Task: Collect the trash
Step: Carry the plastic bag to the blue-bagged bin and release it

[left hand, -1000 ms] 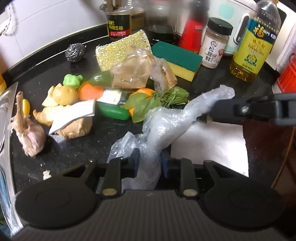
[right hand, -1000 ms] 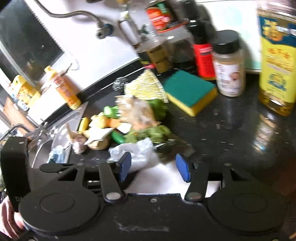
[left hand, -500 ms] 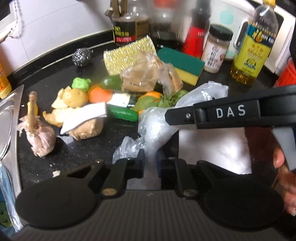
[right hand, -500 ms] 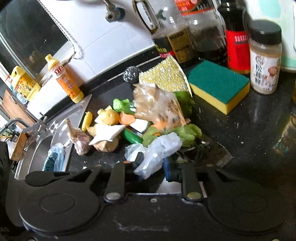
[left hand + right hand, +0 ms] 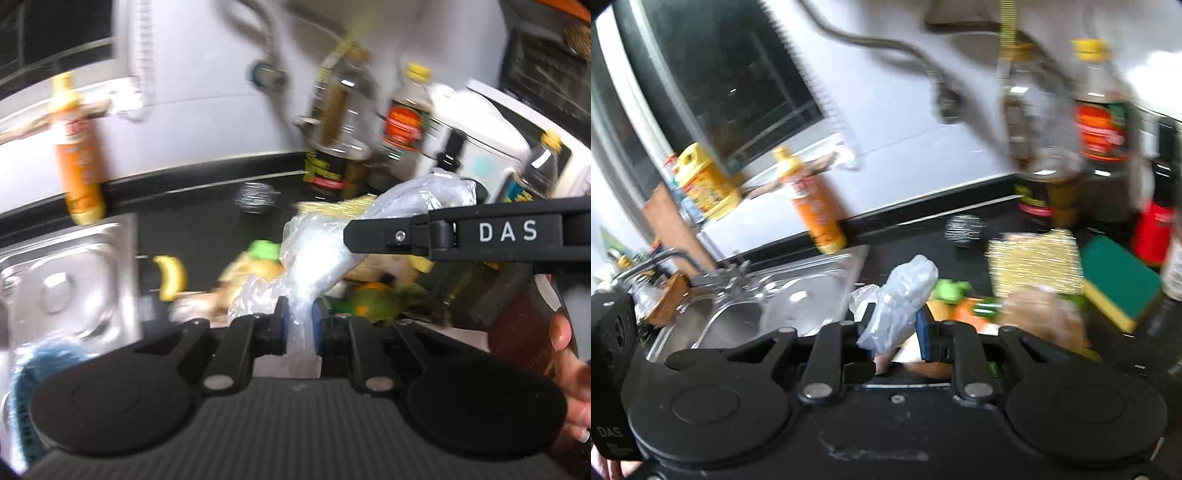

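A clear crumpled plastic bag (image 5: 321, 254) is held between both grippers, lifted above the black counter. My left gripper (image 5: 298, 326) is shut on its lower end. My right gripper (image 5: 893, 326) is shut on its other end (image 5: 897, 299); its black arm marked DAS (image 5: 480, 232) crosses the left wrist view. Below lies a pile of scraps: green and orange vegetable pieces (image 5: 373, 304), a brown plastic wrapper (image 5: 1041, 317), a yellow piece (image 5: 170, 275). Both views are motion-blurred.
A steel sink (image 5: 768, 306) lies at the left with an orange bottle (image 5: 812, 206) behind it. A steel scrubber (image 5: 962, 227), gold scouring pad (image 5: 1034, 262), green-yellow sponge (image 5: 1119, 284) and sauce bottles (image 5: 1100, 147) stand at the back. A hand (image 5: 569, 369) shows at right.
Both grippers have risen and swung left toward the sink with the plastic bag stretched between them. The white paper on the counter has left view.
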`<move>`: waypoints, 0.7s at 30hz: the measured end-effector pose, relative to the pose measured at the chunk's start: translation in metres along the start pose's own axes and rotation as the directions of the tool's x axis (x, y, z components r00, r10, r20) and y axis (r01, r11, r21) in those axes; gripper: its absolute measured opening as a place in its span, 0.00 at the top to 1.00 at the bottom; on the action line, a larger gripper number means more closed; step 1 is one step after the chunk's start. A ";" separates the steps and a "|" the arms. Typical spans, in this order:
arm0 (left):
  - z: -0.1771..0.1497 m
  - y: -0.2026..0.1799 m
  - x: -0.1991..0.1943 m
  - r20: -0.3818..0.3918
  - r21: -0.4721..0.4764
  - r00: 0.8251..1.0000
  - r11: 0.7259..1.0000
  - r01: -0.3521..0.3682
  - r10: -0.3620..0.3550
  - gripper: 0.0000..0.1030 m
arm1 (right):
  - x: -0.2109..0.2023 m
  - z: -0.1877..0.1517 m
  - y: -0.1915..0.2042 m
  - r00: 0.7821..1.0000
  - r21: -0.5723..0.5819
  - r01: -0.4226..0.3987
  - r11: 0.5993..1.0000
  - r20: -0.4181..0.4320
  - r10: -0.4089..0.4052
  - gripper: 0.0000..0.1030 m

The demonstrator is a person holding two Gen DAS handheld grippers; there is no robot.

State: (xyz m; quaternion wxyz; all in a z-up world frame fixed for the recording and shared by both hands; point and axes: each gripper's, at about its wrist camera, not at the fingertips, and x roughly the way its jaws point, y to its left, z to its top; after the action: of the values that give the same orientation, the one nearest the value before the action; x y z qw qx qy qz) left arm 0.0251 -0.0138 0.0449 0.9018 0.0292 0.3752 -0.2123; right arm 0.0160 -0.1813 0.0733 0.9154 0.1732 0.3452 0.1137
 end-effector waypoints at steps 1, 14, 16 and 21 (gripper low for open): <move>-0.002 0.011 -0.004 0.003 -0.013 1.000 1.000 -0.010 0.010 0.88 | 0.006 0.001 0.011 1.000 -0.010 -0.016 1.000 -0.009 0.016 0.80; -0.072 0.166 -0.045 -0.099 -0.212 0.983 0.961 -0.176 0.158 0.88 | 0.117 -0.034 0.158 0.964 -0.135 -0.177 0.975 -0.226 0.143 0.80; -0.082 0.180 -0.042 -0.127 -0.231 0.979 0.955 -0.188 0.162 0.88 | 0.132 -0.045 0.174 0.955 -0.141 -0.184 0.973 -0.259 0.143 0.80; -0.102 0.208 -0.037 -0.177 -0.263 0.971 0.943 -0.206 0.163 0.87 | 0.155 -0.069 0.201 0.939 -0.153 -0.183 0.971 -0.318 0.127 0.80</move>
State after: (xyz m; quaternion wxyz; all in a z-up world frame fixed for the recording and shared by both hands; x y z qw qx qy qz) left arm 0.0188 0.2103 -0.0246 0.8814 -0.0473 0.4650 -0.0688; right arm 0.0664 0.0700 0.0125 0.8508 0.0968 0.4563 0.2421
